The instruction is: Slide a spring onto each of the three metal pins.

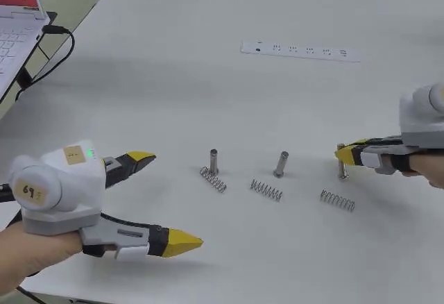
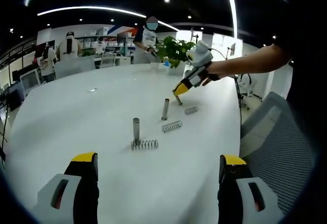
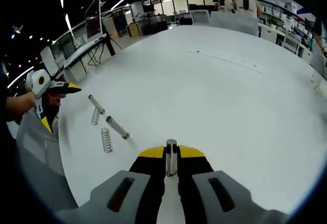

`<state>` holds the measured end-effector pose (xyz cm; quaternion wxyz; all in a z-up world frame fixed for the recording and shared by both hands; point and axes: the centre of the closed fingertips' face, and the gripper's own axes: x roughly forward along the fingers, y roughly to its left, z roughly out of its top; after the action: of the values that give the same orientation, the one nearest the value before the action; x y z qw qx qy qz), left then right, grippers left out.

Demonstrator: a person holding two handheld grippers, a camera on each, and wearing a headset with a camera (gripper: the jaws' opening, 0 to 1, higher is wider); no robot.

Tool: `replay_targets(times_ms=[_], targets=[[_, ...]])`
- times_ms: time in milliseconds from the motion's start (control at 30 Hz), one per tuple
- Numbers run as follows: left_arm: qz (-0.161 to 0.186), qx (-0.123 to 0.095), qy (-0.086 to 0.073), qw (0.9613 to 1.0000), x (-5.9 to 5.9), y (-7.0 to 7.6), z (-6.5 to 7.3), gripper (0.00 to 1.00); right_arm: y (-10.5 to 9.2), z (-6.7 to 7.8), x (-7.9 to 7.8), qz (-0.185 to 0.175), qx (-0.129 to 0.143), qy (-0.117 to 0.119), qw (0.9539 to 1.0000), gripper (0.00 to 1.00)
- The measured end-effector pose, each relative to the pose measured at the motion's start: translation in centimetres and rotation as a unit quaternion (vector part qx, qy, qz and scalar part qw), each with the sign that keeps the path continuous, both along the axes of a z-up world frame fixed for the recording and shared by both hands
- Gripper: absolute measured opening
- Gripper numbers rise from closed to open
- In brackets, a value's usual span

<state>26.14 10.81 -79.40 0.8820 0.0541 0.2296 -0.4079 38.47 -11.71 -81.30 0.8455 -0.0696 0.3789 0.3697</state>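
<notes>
Three short metal pins stand in a row on the white table: left pin (image 1: pixel 214 159), middle pin (image 1: pixel 281 164), right pin (image 1: pixel 342 170). A spring lies in front of each: (image 1: pixel 213 180), (image 1: pixel 266 190), (image 1: pixel 337 200). My right gripper (image 1: pixel 345 154) comes in from the right and is shut on the right pin (image 3: pixel 171 145), which stands upright between its yellow tips (image 3: pixel 171 155). My left gripper (image 1: pixel 163 200) is open near the table's front left, short of the left pin (image 2: pixel 136 129) and its spring (image 2: pixel 144 144), with nothing between its jaws (image 2: pixel 158 160).
A white power strip (image 1: pixel 300 51) lies farther back on the table. A laptop (image 1: pixel 17 12) with a black cable (image 1: pixel 59 51) sits at the far left corner. A grey mesh chair (image 2: pixel 276 132) stands by the table's edge. People stand in the background.
</notes>
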Motion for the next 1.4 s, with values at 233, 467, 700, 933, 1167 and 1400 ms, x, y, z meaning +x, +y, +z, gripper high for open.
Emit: replay_targets(times_ms=[233,467,700,933,1167,1400], targets=[[-0.001,-0.001,-0.003,1.0,0.1,0.0,0.3,0.96,0.0,0.1,0.1,0.003,0.0,-0.007,1.0,0.06],[0.0,-0.001,-0.008,1.0,0.5,0.0,0.7,0.96,0.0,0.2,-0.1,0.008,-0.001,-0.016,0.9998,0.06],[-0.003,-0.001,-0.01,0.9999,0.5,-0.2,0.8,0.96,-0.2,0.3,-0.6,0.01,-0.001,-0.023,0.9997,0.06],[-0.003,-0.005,-0.017,0.9998,0.7,-0.3,1.4,0.96,-0.3,0.3,-1.2,0.023,-0.014,-0.036,0.999,0.06],[-0.002,-0.01,-0.03,0.9995,1.0,-0.4,2.4,0.96,-0.5,0.3,-1.6,0.033,-0.023,-0.044,0.9983,0.06],[-0.006,-0.009,-0.035,0.9993,0.9,-0.8,3.0,0.96,-0.6,0.2,-1.9,0.036,-0.029,-0.046,0.9978,0.06]])
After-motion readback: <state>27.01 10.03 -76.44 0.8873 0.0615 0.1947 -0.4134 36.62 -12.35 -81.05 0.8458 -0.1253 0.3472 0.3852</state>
